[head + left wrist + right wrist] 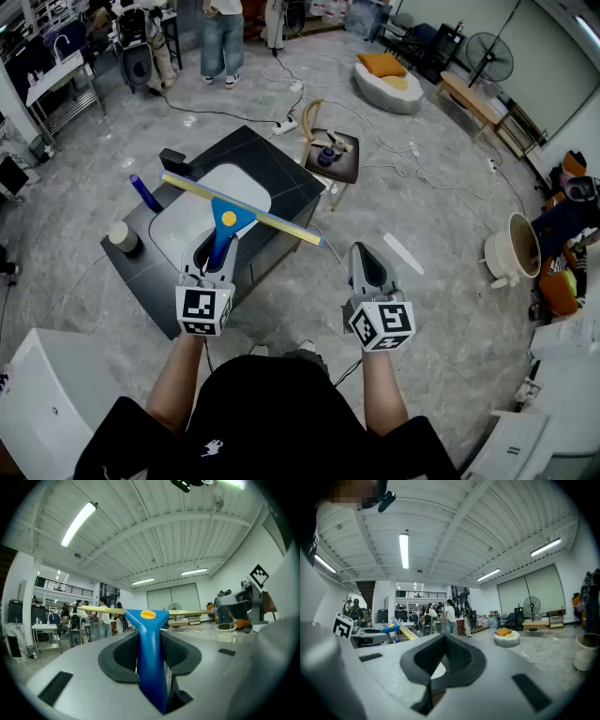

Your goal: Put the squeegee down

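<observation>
The lower end of the squeegee's (228, 218) blue handle is buried between the jaws of the left gripper (216, 246), so its tip cannot be seen. The head view does not tell how high its yellow blade hangs over the dark counter (281, 173) at the middle of the frame. The left gripper view shows only the room behind the blade. What lies on the low brown stool (343, 169) just right of the counter is too small to name. The person's own body cuts off the lower middle of the head view.

A white basin (239, 183) is set into the counter. At the counter's left stand a tilted blue tube (145, 194) and a pale round pot (122, 235), with a black block (173, 161) at the far edge. A cable (220, 114) runs over the grey floor above the counter. People (223, 42) stand at the upper left, a white beanbag (380, 94) and a fan (490, 56) lie at the upper right, and a cream bucket (516, 248) sits on its side at the right edge. Nothing stands between the blade and the counter.

The left gripper is clamped about halfway on the blue handle, both black pads pressing its sides. The squeegee is held up, its blade slanting from above the basin down to the right past the counter's edge. The right gripper (364, 255), at the lower right of centre, has its 2 jaws closed tip to tip with nothing between them.
</observation>
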`<action>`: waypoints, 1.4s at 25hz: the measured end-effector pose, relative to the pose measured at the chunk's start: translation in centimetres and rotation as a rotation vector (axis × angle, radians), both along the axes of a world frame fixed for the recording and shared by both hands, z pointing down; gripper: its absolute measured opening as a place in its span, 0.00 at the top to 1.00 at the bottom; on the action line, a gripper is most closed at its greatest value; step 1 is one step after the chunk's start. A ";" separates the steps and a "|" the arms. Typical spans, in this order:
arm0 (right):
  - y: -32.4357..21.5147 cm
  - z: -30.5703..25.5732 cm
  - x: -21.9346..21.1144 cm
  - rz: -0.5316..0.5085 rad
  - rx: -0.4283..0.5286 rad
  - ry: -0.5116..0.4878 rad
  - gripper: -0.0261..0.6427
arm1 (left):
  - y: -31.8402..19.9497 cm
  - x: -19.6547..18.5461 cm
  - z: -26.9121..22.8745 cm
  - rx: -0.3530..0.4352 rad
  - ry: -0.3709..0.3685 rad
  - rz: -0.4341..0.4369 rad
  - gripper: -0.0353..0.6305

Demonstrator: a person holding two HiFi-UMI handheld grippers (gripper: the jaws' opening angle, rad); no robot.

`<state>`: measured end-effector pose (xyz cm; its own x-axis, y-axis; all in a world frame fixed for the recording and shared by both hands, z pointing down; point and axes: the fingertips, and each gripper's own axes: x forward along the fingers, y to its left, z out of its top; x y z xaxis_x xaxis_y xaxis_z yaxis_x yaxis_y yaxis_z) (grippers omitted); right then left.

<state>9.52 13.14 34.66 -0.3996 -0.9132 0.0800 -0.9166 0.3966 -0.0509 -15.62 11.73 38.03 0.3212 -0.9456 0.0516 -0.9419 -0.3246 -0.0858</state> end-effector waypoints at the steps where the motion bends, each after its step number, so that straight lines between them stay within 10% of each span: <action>1: 0.2 -0.1 -0.3 -0.002 0.002 -0.003 0.96 | 0.2 -0.1 -0.1 0.003 -0.001 0.005 0.75; 35: -0.7 2.1 -2.3 -0.055 -0.066 -0.016 0.96 | -0.4 -1.4 2.4 -0.047 0.019 -0.004 0.75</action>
